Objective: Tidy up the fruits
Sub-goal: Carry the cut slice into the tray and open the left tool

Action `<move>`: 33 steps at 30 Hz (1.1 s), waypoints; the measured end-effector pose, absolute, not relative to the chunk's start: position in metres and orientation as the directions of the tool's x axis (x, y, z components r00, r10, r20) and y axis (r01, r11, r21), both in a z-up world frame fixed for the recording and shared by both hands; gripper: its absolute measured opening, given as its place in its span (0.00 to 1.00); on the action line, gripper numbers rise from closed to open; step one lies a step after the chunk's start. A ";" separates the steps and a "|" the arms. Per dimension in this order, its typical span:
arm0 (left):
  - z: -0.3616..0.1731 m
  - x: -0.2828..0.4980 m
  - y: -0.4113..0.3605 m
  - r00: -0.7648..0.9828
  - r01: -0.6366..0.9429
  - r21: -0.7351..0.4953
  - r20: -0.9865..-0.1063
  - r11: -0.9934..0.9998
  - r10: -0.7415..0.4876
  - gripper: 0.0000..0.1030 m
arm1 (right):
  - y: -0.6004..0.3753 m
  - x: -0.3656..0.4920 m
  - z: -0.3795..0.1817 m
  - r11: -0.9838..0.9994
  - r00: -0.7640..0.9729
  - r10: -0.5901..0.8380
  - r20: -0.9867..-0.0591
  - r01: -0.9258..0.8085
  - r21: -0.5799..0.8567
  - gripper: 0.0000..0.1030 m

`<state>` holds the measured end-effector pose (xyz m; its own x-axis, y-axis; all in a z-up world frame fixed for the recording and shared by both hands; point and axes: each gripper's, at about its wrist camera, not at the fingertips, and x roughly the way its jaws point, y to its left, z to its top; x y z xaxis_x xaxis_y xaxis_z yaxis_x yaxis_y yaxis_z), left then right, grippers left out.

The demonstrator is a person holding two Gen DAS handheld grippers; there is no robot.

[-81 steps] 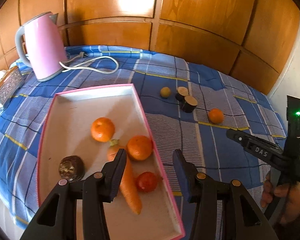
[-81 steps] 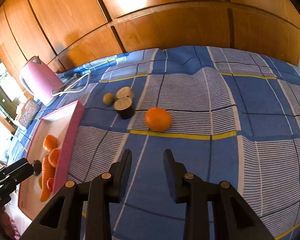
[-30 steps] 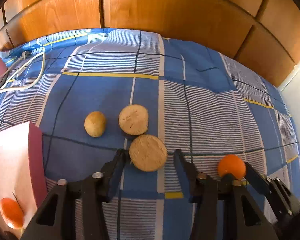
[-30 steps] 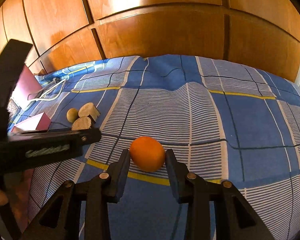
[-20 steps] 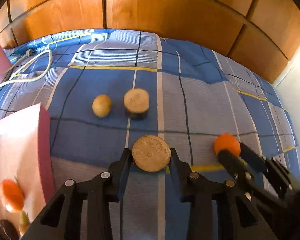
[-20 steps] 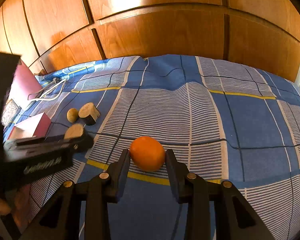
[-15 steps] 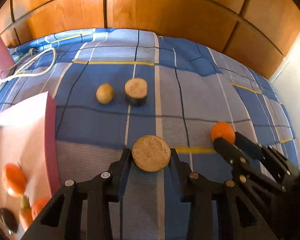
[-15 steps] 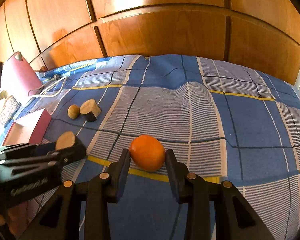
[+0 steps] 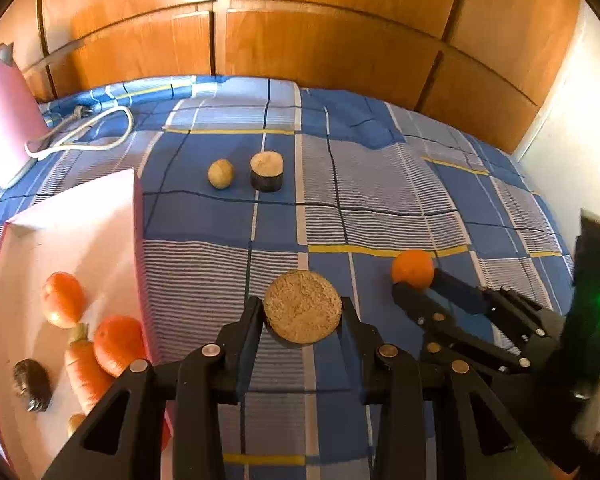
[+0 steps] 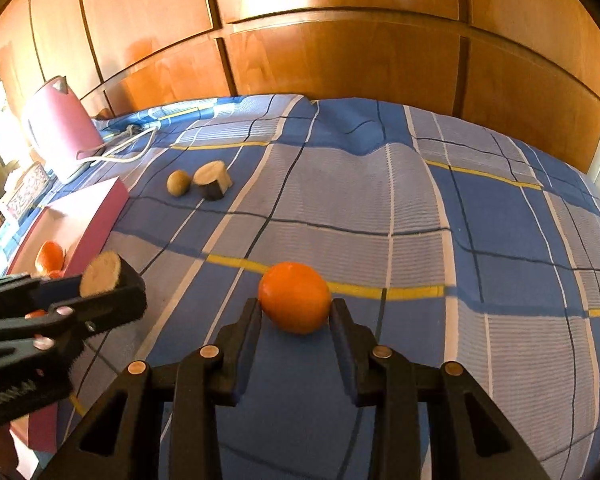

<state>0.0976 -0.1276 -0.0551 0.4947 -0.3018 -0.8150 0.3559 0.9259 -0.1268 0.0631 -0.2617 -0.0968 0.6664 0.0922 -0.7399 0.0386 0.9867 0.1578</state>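
Note:
My left gripper (image 9: 302, 312) is shut on a round dark-skinned cut piece with a tan face (image 9: 302, 306) and holds it above the cloth; it also shows in the right wrist view (image 10: 100, 274). My right gripper (image 10: 296, 308) is shut on an orange (image 10: 295, 297), lifted just off the cloth; the orange shows in the left wrist view (image 9: 413, 269) too. The pink tray (image 9: 138, 216) at the left holds oranges (image 9: 62, 299), a carrot (image 9: 85, 368) and a dark fruit (image 9: 32, 385). A small tan fruit (image 9: 221, 173) and a second cut piece (image 9: 266, 171) lie on the cloth beyond.
A pink kettle (image 10: 58, 130) with a white cord (image 9: 100, 136) stands at the back left. A wooden panel wall (image 9: 300, 40) runs behind the blue checked cloth (image 9: 380, 184). A white wall (image 9: 572, 140) stands at the right.
My left gripper closed on the nearer cut piece, lifted it and drew back toward the tray. My right gripper closed on the orange and raised it slightly.

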 end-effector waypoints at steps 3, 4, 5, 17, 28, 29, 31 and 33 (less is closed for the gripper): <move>-0.049 0.088 -0.123 0.506 0.357 -0.130 -0.805 0.925 -0.309 0.37 | -0.257 0.056 -0.098 0.987 0.657 0.100 -0.747 0.031 0.159 0.34; -0.047 0.085 -0.122 0.510 0.358 -0.130 -0.802 0.925 -0.311 0.37 | -0.256 0.054 -0.099 0.987 0.654 0.102 -0.750 0.029 0.160 0.34; -0.046 0.082 -0.120 0.513 0.359 -0.131 -0.799 0.924 -0.312 0.37 | -0.255 0.052 -0.100 0.986 0.648 0.106 -0.754 0.028 0.163 0.33; -0.029 0.052 -0.107 0.561 0.366 -0.118 -0.764 0.923 -0.319 0.37 | -0.241 0.033 -0.101 0.989 0.630 0.115 -0.768 0.000 0.149 0.32; -0.016 0.037 -0.082 0.597 0.338 -0.134 -0.734 0.931 -0.322 0.37 | -0.225 0.024 -0.099 0.990 0.622 0.127 -0.773 -0.034 0.135 0.32; -0.015 0.036 -0.079 0.601 0.334 -0.136 -0.731 0.933 -0.322 0.37 | -0.223 0.023 -0.098 0.991 0.621 0.127 -0.773 -0.040 0.131 0.32; -0.013 0.035 -0.075 0.605 0.328 -0.142 -0.727 0.934 -0.323 0.37 | -0.218 0.022 -0.098 0.991 0.618 0.127 -0.776 -0.047 0.124 0.32; -0.012 0.033 -0.070 0.610 0.321 -0.146 -0.724 0.936 -0.322 0.37 | -0.214 0.022 -0.098 0.993 0.616 0.119 -0.779 -0.051 0.111 0.32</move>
<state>0.0332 -0.0700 -0.0122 0.6096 -0.3224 -0.7242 0.3211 0.9357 -0.1462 0.0216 -0.2140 -0.0983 0.6158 0.1189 -0.7788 -0.0513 0.9925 0.1110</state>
